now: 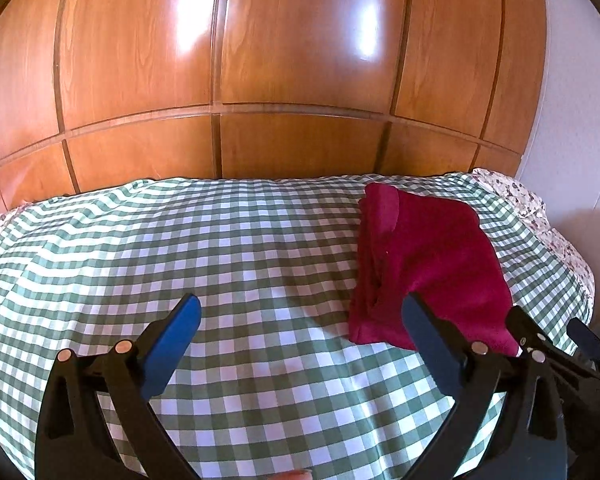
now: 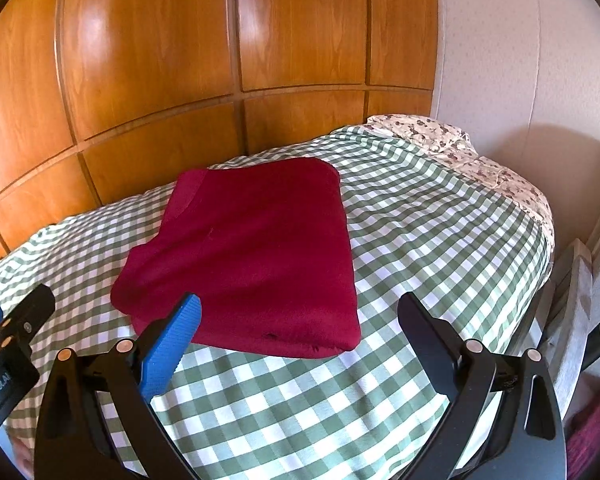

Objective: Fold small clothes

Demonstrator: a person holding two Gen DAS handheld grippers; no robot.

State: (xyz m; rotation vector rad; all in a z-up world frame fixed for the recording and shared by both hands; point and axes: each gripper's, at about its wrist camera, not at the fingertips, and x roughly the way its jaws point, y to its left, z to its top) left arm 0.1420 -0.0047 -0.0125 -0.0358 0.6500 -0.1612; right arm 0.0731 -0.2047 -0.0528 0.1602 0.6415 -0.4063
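A dark red garment (image 2: 256,256) lies folded into a flat rectangle on the green-and-white checked bedcover (image 2: 420,220). It also shows in the left wrist view (image 1: 428,264), at the right. My left gripper (image 1: 300,312) is open and empty, just above the cover to the left of the garment's near edge. My right gripper (image 2: 300,312) is open and empty, over the garment's near right corner without touching it. The right gripper (image 1: 548,340) also shows at the right edge of the left wrist view, and the left gripper (image 2: 8,340) at the left edge of the right wrist view.
A glossy wooden panelled wardrobe (image 1: 300,80) stands behind the bed. A floral sheet (image 2: 480,160) shows at the bed's far right corner, next to a white wall (image 2: 520,60). A pale chair (image 2: 576,300) and a red item (image 2: 592,424) are beside the bed at right.
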